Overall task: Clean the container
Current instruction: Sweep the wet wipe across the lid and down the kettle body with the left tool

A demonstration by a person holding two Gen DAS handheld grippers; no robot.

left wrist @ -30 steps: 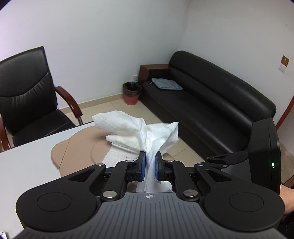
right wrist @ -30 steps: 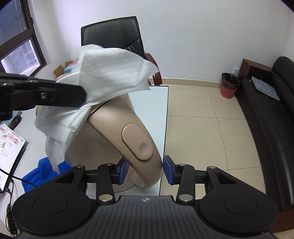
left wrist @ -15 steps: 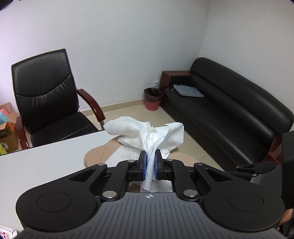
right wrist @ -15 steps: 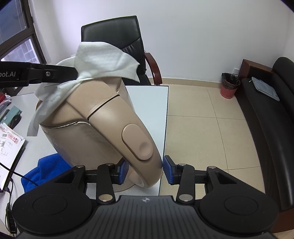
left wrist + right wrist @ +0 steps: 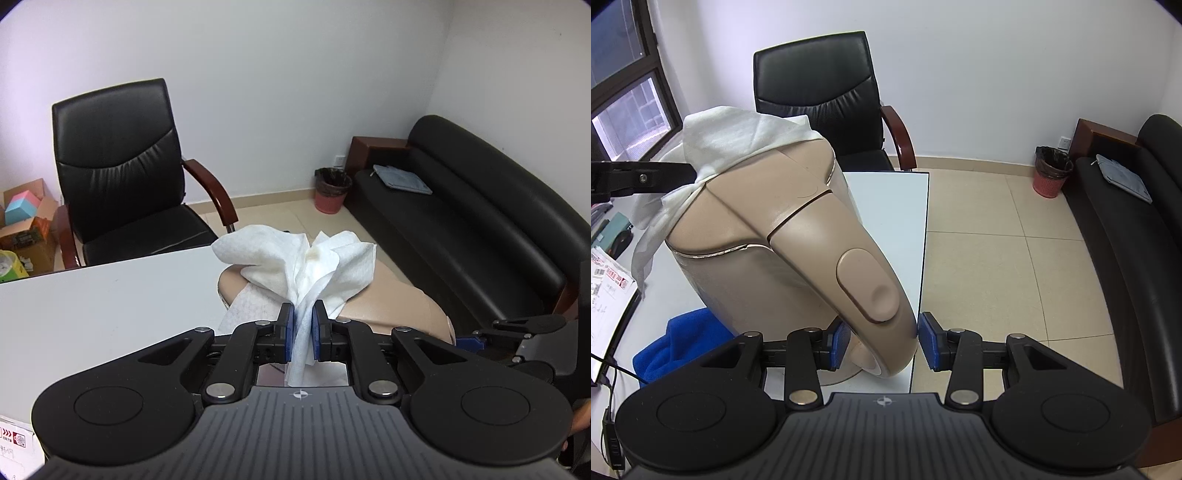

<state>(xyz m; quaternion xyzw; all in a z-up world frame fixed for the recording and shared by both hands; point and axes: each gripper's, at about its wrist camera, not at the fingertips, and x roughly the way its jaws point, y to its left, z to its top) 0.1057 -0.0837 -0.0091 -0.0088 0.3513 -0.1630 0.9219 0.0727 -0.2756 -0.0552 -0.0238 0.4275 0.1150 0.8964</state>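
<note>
Left wrist view
Left gripper (image 5: 303,325): its blue pads are closed on a white paper towel (image 5: 306,262), which fans out above them.
Towel: it lies on the lid of the beige kettle (image 5: 391,299), with a small yellowish stain near its middle.
Kettle: only its top shows, at the right edge of the white table (image 5: 110,299).
Change: one second ago the towel was lifted in front of the kettle; now it rests on the lid, and the black chair (image 5: 122,170) is more in view.

Right wrist view
Right gripper (image 5: 881,341): the pads stand at both sides of the kettle handle (image 5: 857,273), near its lower end; I cannot tell if they press it.
Kettle (image 5: 757,236): it stands upright on the table (image 5: 886,206), long axis vertical, handle toward the camera, a blue cloth (image 5: 683,343) beside its base.
Towel (image 5: 738,136): it covers the far left part of the lid, held by the left gripper (image 5: 683,175).
Change: before, the towel hung higher and hid the lid.
</note>
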